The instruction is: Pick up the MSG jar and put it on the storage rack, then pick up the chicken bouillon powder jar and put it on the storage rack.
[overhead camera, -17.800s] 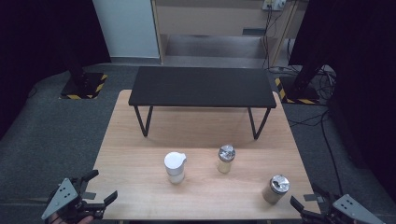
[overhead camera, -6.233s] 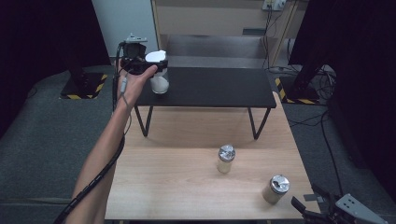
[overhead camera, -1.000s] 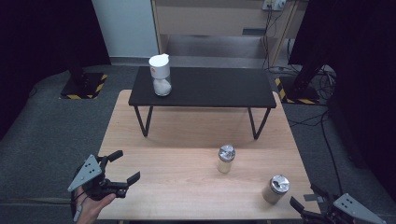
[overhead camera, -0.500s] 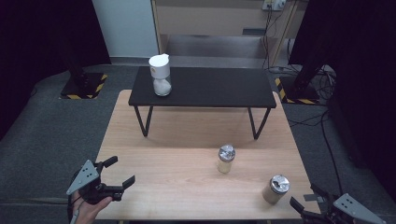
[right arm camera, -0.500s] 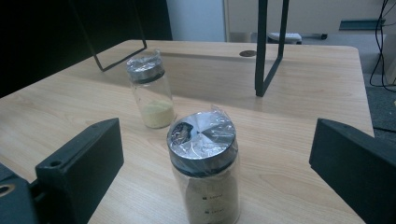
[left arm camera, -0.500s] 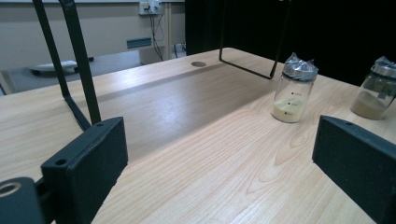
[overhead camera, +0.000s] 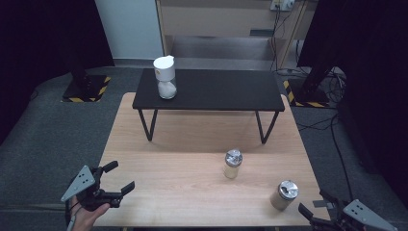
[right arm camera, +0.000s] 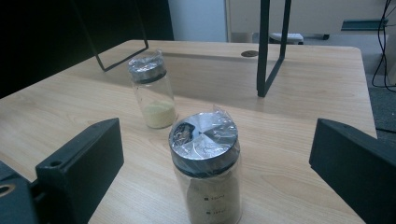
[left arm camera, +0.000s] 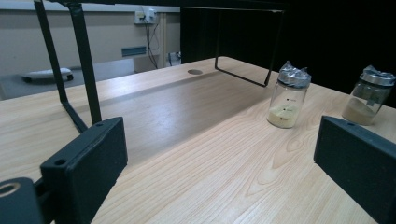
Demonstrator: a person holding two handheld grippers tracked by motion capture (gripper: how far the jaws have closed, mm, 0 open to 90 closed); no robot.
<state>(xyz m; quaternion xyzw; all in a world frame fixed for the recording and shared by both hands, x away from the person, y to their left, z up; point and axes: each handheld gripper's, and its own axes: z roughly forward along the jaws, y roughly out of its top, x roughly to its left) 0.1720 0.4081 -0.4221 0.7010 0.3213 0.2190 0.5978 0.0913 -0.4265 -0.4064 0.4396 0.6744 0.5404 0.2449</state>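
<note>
Shaker jar [right arm camera: 205, 168] upright (foil-wrapped lid up), just before right hand-held gripper [right arm camera: 210, 186]

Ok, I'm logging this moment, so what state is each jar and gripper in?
White-lidded jar: upright on the black shelf, part full.
Yellow-powder jar: upright on the table, cap wrapped.
Tan-powder jar: upright, cap wrapped.
Left gripper: open, empty.
Right gripper: open, empty.

Ahead of the right gripper [overhead camera: 323, 217], just before its open jaws, stands the nearer jar [right arm camera: 206, 169] on the table [overhead camera: 192, 144]; the second jar [right arm camera: 152, 88] stands beyond it to the left. From the left gripper [overhead camera: 119, 178], both jars stand ahead to the right, the stand [overhead camera: 210, 89] behind them, the shaker [overhead camera: 165, 77] on it.
</note>
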